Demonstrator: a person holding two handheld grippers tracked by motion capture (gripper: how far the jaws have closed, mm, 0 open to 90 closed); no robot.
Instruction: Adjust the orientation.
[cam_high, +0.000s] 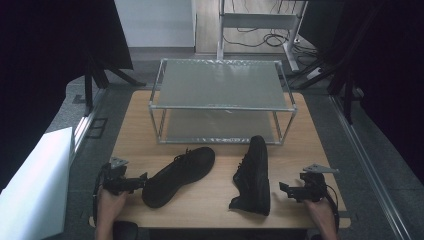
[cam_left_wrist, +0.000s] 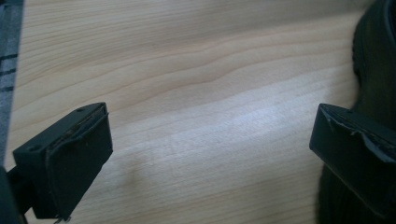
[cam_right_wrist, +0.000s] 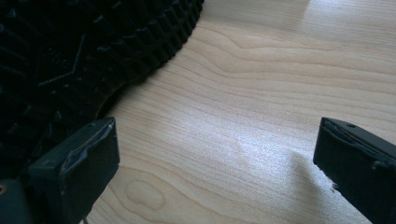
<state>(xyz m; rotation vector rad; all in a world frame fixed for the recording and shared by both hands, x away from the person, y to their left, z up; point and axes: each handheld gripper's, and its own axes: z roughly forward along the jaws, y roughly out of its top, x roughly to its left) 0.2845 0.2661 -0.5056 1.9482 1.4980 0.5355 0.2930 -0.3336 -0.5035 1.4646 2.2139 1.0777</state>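
Note:
Two black shoes lie on the wooden table (cam_high: 210, 200). The left shoe (cam_high: 180, 175) rests upright, toe pointing to the upper right. The right shoe (cam_high: 254, 175) lies on its side, its treaded sole (cam_right_wrist: 70, 51) facing my right gripper. My left gripper (cam_high: 140, 181) is open just left of the left shoe's heel, whose edge (cam_left_wrist: 378, 70) shows beside its right jaw. My right gripper (cam_high: 286, 190) is open just right of the right shoe's heel. Bare wood lies between both pairs of jaws.
A two-tier metal rack (cam_high: 222, 100) with grey shelves stands at the back of the table. A white board (cam_high: 32, 190) leans at the left of the table. Cables and a stand (cam_high: 260, 25) sit on the floor behind.

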